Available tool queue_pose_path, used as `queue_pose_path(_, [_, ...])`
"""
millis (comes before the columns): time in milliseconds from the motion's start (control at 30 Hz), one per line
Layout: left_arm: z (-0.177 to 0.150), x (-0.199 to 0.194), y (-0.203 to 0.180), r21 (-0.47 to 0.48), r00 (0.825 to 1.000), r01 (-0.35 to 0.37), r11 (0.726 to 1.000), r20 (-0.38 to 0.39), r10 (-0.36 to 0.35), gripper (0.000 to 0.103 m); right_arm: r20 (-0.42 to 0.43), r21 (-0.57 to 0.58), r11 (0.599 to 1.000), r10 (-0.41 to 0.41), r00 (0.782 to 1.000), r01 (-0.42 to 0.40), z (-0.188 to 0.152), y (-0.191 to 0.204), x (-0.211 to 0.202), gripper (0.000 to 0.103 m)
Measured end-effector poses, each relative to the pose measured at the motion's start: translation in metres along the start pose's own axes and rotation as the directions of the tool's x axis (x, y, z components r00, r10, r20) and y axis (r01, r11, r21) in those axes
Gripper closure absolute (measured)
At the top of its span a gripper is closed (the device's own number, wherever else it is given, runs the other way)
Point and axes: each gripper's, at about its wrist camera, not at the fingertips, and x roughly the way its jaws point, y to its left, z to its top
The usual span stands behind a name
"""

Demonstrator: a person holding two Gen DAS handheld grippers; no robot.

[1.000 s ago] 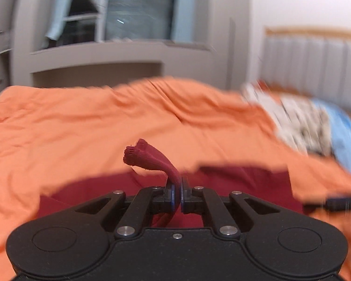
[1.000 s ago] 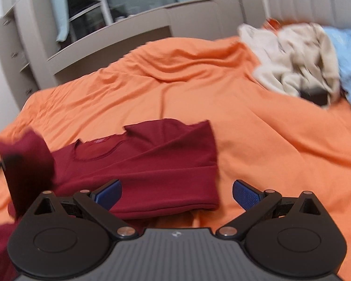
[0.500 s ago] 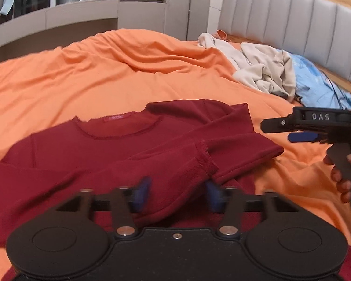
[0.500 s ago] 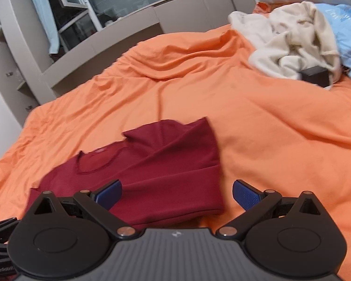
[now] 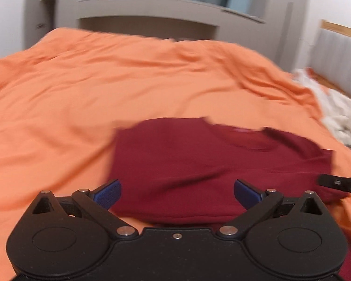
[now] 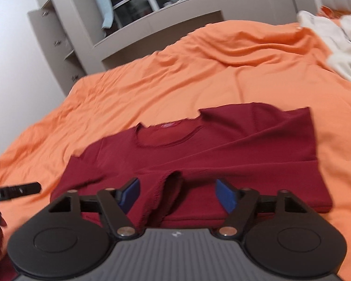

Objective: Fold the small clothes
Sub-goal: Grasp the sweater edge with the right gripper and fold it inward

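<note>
Right wrist view: right gripper [image 6: 176, 193], jaws just closing, straddles a sleeve cuff [image 6: 161, 187], pads not touching it. Left gripper [image 5: 177, 193], jaws just opened wide, holds nothing over the shirt [image 5: 199, 159] lying on the orange bedspread [image 5: 82, 89].

The red top [image 6: 222, 154] is soft cloth, not shiny, with a rough stitched edge at the neck and at the sleeve end. It lies on an orange bed cover [image 6: 199, 75] – smooth thin cloth with lots of little wrinkles. A cream heap of clothes [image 6: 339, 46] looks thick and soft.

The left gripper [image 5: 177, 193] is black plastic, dull and smooth, with small shiny metal pins. Its pads [image 5: 107, 193] are blue and look like bumpy rubber. The right gripper [image 6: 178, 195] is the same black plastic – plus a grey ridged part. The cabinet [image 5: 152, 9] looks smooth, grey and painted. The headboard [image 5: 337, 53] looks padded, with a wood strip on top.
</note>
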Motion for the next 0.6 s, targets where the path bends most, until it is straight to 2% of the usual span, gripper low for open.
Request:
queue_pose_path(67, [-0.004, 0.002, 0.031, -0.042, 0.998, -0.060, 0.997, -0.018, 0.060, 0.001, -0.021, -0.020, 1.000, -0.007, 1.000, 0.007, -0.004, 0.007, 0.009, 0.061])
queue_pose_path(100, [-0.005, 0.002, 0.045, -0.070, 0.996, -0.085, 0.994, -0.028, 0.084, 0.001, -0.026, -0.032, 0.999, -0.006, 1.000, 0.005, -0.005, 0.010, 0.013, 0.079])
queue_pose_path(167, [-0.009, 0.002, 0.074, -0.131, 0.991, -0.128, 0.983, -0.049, 0.122, 0.001, -0.009, -0.051, 0.999, -0.011, 1.000, 0.011, -0.007, 0.014, 0.015, 0.092])
queue_pose_path(267, [-0.012, -0.001, 0.093, -0.157, 0.984, -0.173, 0.972, -0.060, 0.166, 0.001, 0.059, -0.047, 0.999, 0.002, 0.998, 0.001, 0.000, 0.015, 0.008, 0.095])
queue_pose_path(333, [-0.013, -0.001, 0.097, -0.125, 0.983, -0.180, 0.976, -0.062, 0.173, 0.001, 0.099, -0.031, 0.999, 0.019, 0.995, -0.016, 0.008, 0.014, 0.001, 0.095])
queue_pose_path(467, [-0.016, 0.013, 0.071, 0.060, 0.982, -0.163, 0.985, -0.089, 0.168, 0.001, 0.154, -0.023, 1.000, 0.023, 0.988, -0.019, 0.023, 0.009, -0.009, 0.095])
queue_pose_path(600, [-0.025, 0.032, 0.031, 0.261, 0.976, -0.169, 0.950, -0.093, 0.199, 0.002, 0.182, 0.011, 0.999, 0.032, 0.983, -0.034, 0.034, 0.002, -0.014, 0.095])
